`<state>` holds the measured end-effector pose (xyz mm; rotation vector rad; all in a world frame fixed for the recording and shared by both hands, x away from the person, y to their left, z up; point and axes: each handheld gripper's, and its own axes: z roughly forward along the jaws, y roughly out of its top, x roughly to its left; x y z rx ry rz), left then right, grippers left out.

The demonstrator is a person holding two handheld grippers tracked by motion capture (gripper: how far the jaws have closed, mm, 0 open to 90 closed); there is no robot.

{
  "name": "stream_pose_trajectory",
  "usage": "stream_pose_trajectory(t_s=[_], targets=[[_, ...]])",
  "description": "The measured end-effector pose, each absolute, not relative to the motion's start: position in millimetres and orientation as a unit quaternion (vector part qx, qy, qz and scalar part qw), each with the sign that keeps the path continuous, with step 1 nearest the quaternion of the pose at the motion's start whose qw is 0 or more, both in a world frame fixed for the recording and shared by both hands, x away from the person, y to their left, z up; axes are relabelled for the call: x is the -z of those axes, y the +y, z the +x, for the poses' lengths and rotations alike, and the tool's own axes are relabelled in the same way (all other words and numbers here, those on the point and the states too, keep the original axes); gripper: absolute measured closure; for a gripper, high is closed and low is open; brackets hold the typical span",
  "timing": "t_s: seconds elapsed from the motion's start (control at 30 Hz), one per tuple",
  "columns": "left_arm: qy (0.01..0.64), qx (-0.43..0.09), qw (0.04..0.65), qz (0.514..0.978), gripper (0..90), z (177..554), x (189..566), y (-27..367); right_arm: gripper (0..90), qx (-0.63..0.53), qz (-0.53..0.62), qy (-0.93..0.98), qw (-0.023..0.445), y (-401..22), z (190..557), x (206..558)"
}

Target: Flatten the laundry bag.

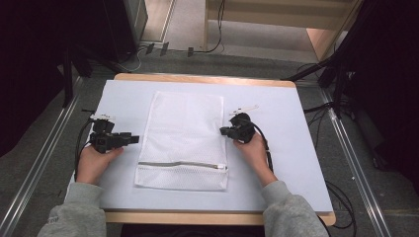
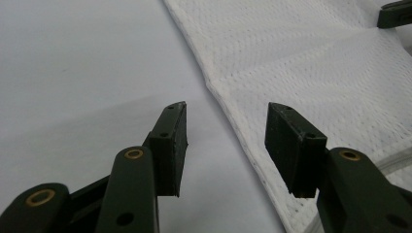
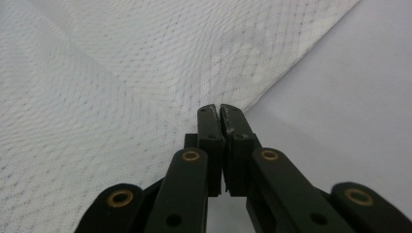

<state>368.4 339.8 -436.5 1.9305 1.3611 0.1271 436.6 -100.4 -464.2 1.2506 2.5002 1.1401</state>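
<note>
A white mesh laundry bag (image 1: 183, 133) lies flat in the middle of the table, its grey zipper (image 1: 183, 165) running across the near end. My left gripper (image 1: 134, 139) rests just off the bag's left edge and points at it. In the left gripper view its jaws (image 2: 226, 141) stand open over that edge of the bag (image 2: 316, 63), with nothing between the pads. My right gripper (image 1: 223, 131) is at the bag's right edge. Its jaws (image 3: 221, 114) are shut, tips at the border of the mesh (image 3: 121, 73); I cannot tell if any mesh is pinched.
A white sheet (image 1: 286, 163) covers the wooden tabletop (image 1: 207, 79). Cables trail from both grippers off the table's sides. Dark stands and floor rails flank the table. The far tip of the right gripper (image 2: 396, 14) shows across the bag in the left gripper view.
</note>
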Motion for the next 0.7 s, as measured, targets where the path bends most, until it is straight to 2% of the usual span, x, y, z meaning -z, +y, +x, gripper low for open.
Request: stream_pose_trajectory(t_s=[0.43, 0.5, 0.7], targets=[[0.496, -0.029, 0.384, 0.778, 50.8, 371, 434, 309, 87.8, -0.364, 0.426, 0.827, 0.056, -125, 459, 470], [0.495, -0.028, 0.383, 0.779, 50.6, 371, 434, 307, 84.8, -0.367, 0.424, 0.826, 0.055, -125, 459, 470], [0.496, -0.028, 0.380, 0.781, 48.0, 371, 434, 306, 68.3, -0.372, 0.426, 0.822, 0.060, -127, 457, 470]])
